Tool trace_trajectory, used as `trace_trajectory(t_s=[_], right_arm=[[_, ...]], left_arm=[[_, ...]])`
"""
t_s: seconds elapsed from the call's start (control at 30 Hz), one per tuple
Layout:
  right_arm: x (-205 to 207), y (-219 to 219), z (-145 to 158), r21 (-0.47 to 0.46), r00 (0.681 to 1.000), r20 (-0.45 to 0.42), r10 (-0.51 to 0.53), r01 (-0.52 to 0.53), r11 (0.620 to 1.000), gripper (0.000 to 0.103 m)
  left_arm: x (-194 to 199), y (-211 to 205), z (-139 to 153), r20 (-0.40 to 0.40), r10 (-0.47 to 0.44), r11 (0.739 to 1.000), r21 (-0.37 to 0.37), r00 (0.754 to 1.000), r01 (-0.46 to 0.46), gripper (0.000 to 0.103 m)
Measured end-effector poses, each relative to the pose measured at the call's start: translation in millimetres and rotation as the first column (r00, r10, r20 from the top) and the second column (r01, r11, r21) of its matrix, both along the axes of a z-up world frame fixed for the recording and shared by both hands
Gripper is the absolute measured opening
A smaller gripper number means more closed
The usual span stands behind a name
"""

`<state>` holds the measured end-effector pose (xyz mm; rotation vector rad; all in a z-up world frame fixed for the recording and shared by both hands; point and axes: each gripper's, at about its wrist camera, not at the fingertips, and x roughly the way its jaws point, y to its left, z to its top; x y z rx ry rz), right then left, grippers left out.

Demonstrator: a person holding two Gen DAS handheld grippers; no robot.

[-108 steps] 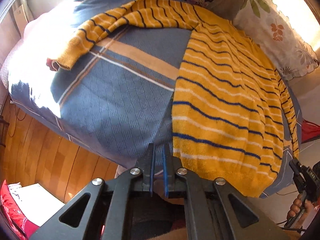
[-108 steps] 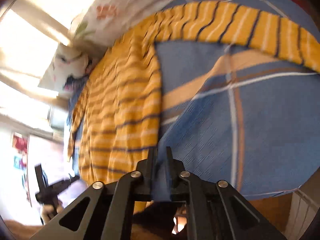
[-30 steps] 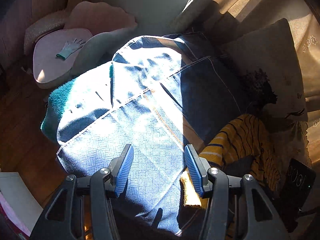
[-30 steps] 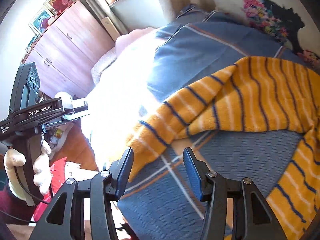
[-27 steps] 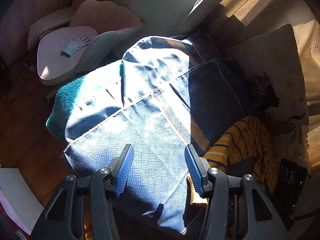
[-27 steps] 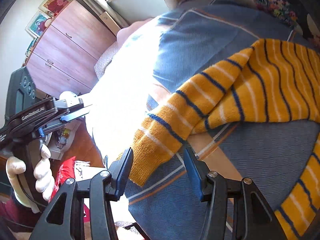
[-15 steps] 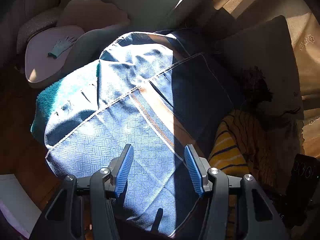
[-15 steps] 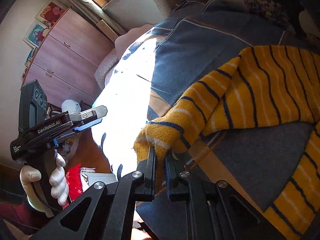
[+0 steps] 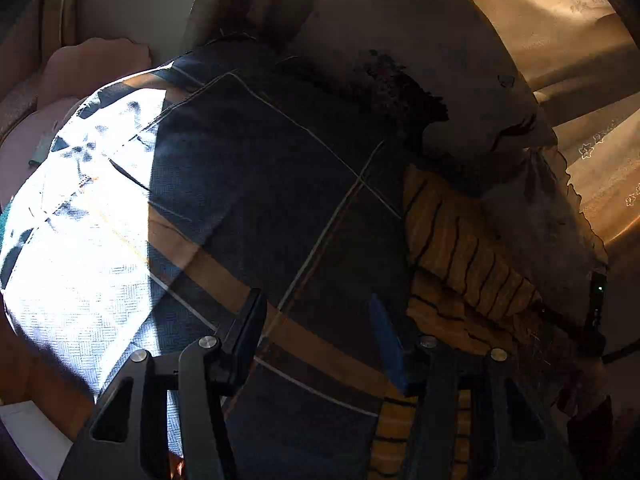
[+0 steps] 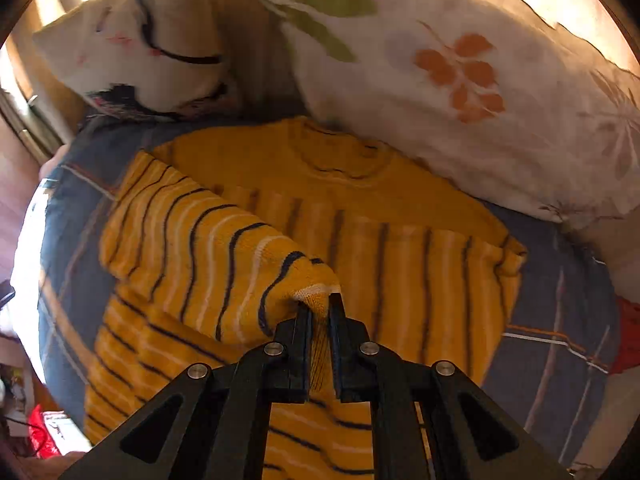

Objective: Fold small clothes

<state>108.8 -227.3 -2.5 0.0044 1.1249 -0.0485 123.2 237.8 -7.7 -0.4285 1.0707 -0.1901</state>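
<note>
Between the fingers of the right gripper (image 10: 319,306) sits the sleeve cuff (image 10: 314,294), clamped tight and lifted over the sweater (image 10: 360,208) spread on the blue bedspread (image 10: 552,312). Beyond the fingertips lies a leaf-print pillow (image 10: 460,80). The left gripper (image 9: 316,320) hangs with fingers apart over shadowed bedspread, empty, sweater to their right.

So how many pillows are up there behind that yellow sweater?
2: a leaf-print pillow at upper right, a white line-drawing pillow at upper left; others may sit outside view.
</note>
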Motion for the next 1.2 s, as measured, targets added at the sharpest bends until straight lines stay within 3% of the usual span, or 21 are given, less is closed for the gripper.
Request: trace_trajectory(t_s=[0.1, 0.17, 0.23, 0.27, 0.4, 0.53, 0.63, 0.67, 0.7, 0.73, 0.9, 1.0, 1.07, 1.13, 1.2], right_arm=[[9.0, -53.5, -37.1, -0.086, 0.994, -0.074, -0.078, 0.072, 0.994, 0.018], [5.2, -77.7, -39.2, -0.090, 0.990, -0.036, -0.135, 0.132, 0.987, 0.022], [-10.2, -102.5, -26.6, -0.014, 0.976, 0.048, -0.212, 0.213, 0.977, 0.046], [-18.3, -112.9, -21.9, 0.047, 0.966, 0.083, -0.244, 0.241, 0.969, 0.049], [-43.5, -134.0, -19.3, 0.273, 0.952, 0.115, -0.285, 0.246, 0.930, 0.049], [-46.9, -129.3, -43.5, 0.363, 0.963, 0.081, -0.256, 0.210, 0.908, 0.051], [-38.4, -117.1, -58.4, 0.421, 0.965, 0.085, -0.247, 0.191, 0.887, 0.051], [-34.3, -115.3, -63.1, 0.459, 0.967, 0.077, -0.244, 0.183, 0.869, 0.050], [-31.7, -112.3, -68.1, 0.501, 0.971, 0.059, -0.230, 0.171, 0.849, 0.024], [-27.7, -109.3, -69.3, 0.529, 0.979, 0.041, -0.198, 0.147, 0.836, 0.007], [-22.7, -117.7, -33.0, 0.403, 0.983, 0.108, -0.151, 0.095, 0.910, 0.005], [-7.4, -128.8, -31.6, 0.228, 0.980, 0.093, -0.177, 0.152, 0.962, 0.003], [3.6, -129.2, -40.7, 0.115, 0.982, 0.041, -0.187, 0.181, 0.977, 0.003], [-2.2, -133.6, -37.7, 0.137, 0.969, 0.060, -0.240, 0.230, 0.964, 0.004], [-16.8, -133.9, -27.1, 0.258, 0.958, 0.127, -0.256, 0.217, 0.942, 0.008]], left_arm=[[-5.0, -37.9, 1.8, -0.006, -0.038, 0.999, 0.029, 0.999, 0.038, 0.054], [-8.1, -62.3, 2.9, -0.003, -0.068, 0.996, 0.054, 0.998, 0.068, 0.054], [-7.7, -85.5, 0.8, -0.004, -0.096, 0.992, 0.080, 0.995, 0.096, 0.055], [-7.0, -96.1, -1.2, -0.007, -0.109, 0.990, 0.086, 0.994, 0.109, 0.055], [-3.6, -136.5, -10.8, -0.019, -0.152, 0.984, 0.091, 0.988, 0.153, 0.055], [-4.9, -169.6, -19.4, -0.036, -0.189, 0.980, 0.049, 0.981, 0.191, 0.055], [-10.6, -193.9, -18.3, -0.033, -0.220, 0.973, 0.063, 0.975, 0.221, 0.055], [-12.7, -198.5, -16.5, -0.031, -0.227, 0.971, 0.071, 0.973, 0.228, 0.055], [-14.0, -202.3, -14.7, -0.029, -0.231, 0.970, 0.077, 0.973, 0.232, 0.055], [-15.0, -204.1, -12.6, -0.024, -0.231, 0.969, 0.082, 0.973, 0.232, 0.055], [-6.5, -204.6, -9.1, -0.005, -0.203, 0.969, 0.139, 0.979, 0.202, 0.057], [8.7, -206.5, -14.2, -0.009, -0.208, 0.963, 0.176, 0.978, 0.207, 0.057], [20.9, -209.0, -18.8, -0.016, -0.221, 0.957, 0.188, 0.975, 0.221, 0.057], [33.0, -215.3, -20.4, -0.018, -0.235, 0.952, 0.199, 0.972, 0.234, 0.057], [47.9, -223.8, -21.5, -0.015, -0.245, 0.947, 0.213, 0.969, 0.242, 0.057]])
